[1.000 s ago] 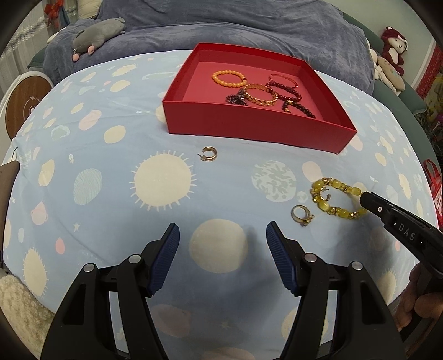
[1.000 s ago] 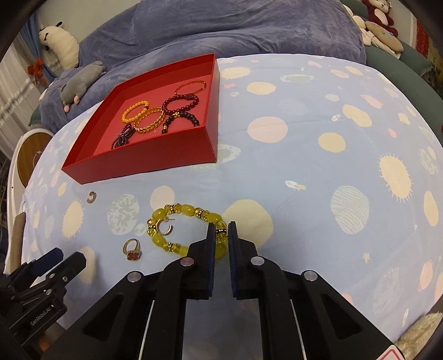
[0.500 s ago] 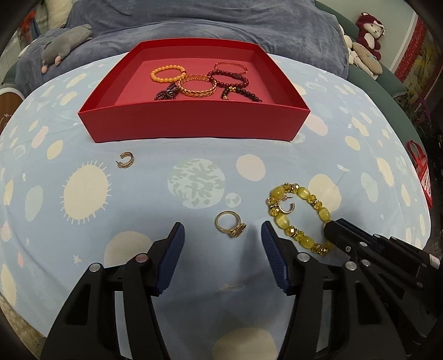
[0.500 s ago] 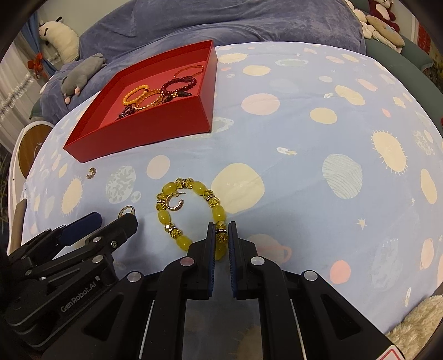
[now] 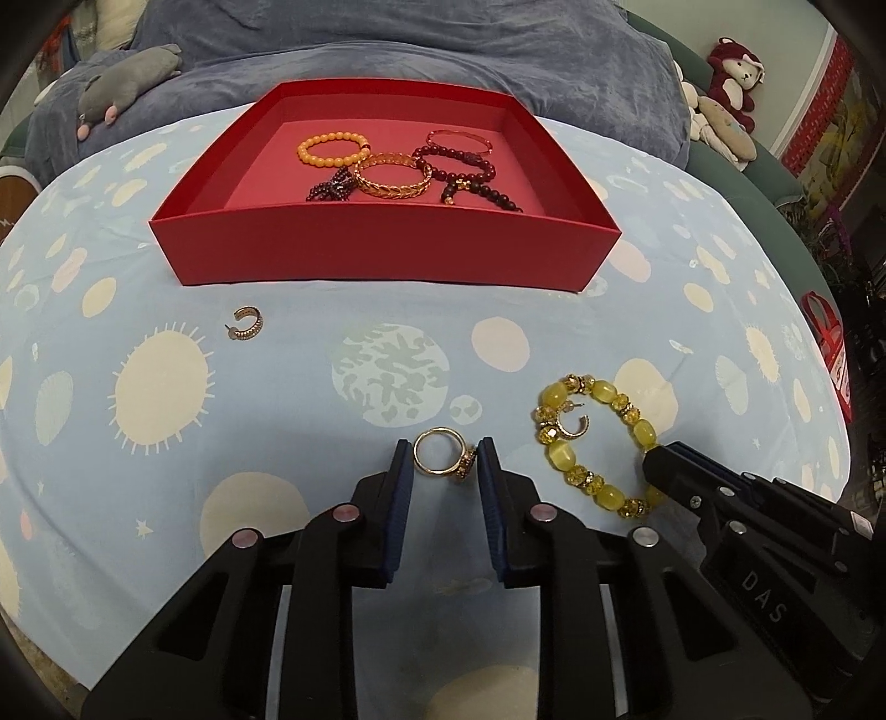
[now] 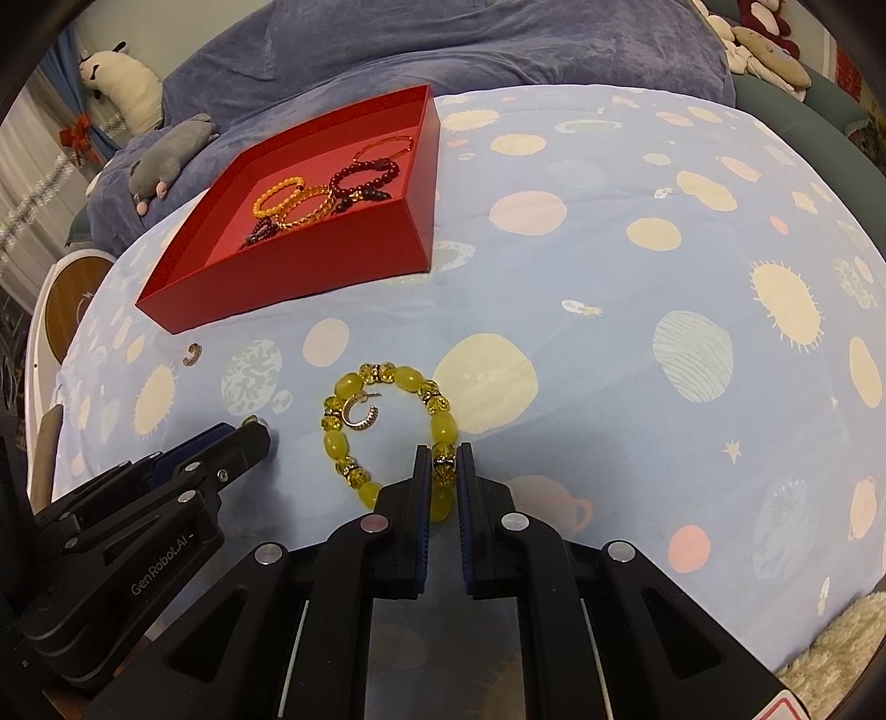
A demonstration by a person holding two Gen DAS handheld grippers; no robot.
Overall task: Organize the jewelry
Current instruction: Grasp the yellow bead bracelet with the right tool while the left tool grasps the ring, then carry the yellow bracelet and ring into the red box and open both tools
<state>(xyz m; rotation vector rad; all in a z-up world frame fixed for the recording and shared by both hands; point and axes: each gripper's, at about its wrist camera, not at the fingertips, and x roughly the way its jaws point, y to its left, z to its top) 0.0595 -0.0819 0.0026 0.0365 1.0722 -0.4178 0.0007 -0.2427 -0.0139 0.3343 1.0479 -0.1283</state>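
Note:
A gold ring (image 5: 443,458) lies on the blue cloth between the fingers of my left gripper (image 5: 446,462), which is closed around it, pads touching its sides. My right gripper (image 6: 443,465) is shut on the near beads of a yellow bead bracelet (image 6: 343,390), which lies on the cloth; it also shows in the left wrist view (image 5: 601,393). A gold hoop earring (image 6: 362,416) lies inside the bracelet loop. Another hoop earring (image 5: 246,327) lies left of the ring. A red box (image 5: 382,260) holds several bracelets.
Blue patterned cloth (image 6: 609,277) covers the surface. A grey-blue blanket (image 5: 387,50) and a grey plush toy (image 5: 130,69) lie behind the box. Plush toys (image 5: 725,94) sit far right. A round wooden item (image 6: 69,299) stands at the left edge.
My left gripper moved forward and narrowed from wide open to closed around the gold ring. My right gripper stayed shut on the yellow bracelet and has barely moved.

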